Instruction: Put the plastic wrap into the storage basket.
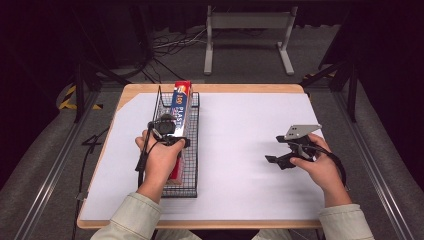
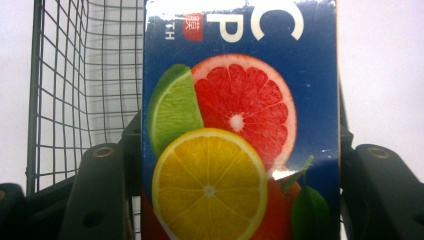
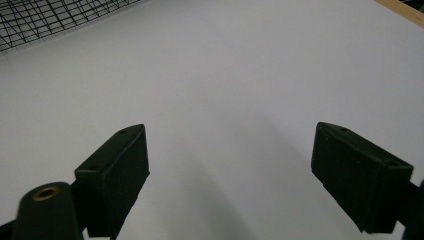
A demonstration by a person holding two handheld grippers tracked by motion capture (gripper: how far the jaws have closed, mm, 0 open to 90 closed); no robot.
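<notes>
Closest to my left camera is a long box (image 2: pixel 240 125), blue with a lime wedge, a grapefruit slice and a lemon slice printed on it, and it sits right between my left jaws. Both jaws stand hard against its two long sides, so I read the left gripper (image 1: pixel 167 131) as clamped on the box. Beyond and to the left of the jaws I see the grid wall of a black wire basket (image 2: pixel 65 95). From the high view the box lies lengthwise in that basket (image 1: pixel 194 150), its red end (image 1: pixel 183 86) poking past the far rim, and my left hand (image 1: pixel 159 159) sits over the near part of it. The basket rests on a white sheet (image 1: pixel 240 125) that covers most of a wooden table (image 1: pixel 210 88).

Moving right, the middle of the sheet lies bare between my two tools.

At the right, my right gripper (image 1: pixel 274 149) is well apart from the basket, held in my right hand (image 1: pixel 321 169), with its grey plate (image 1: pixel 300 131) on top. Its jaws stand wide, with nothing but white sheet between them and ahead of them. Far past the left jaw, a corner of the basket (image 3: pixel 55 17) shows, and beyond the right jaw a sliver of the table edge (image 3: pixel 405 11).
</notes>
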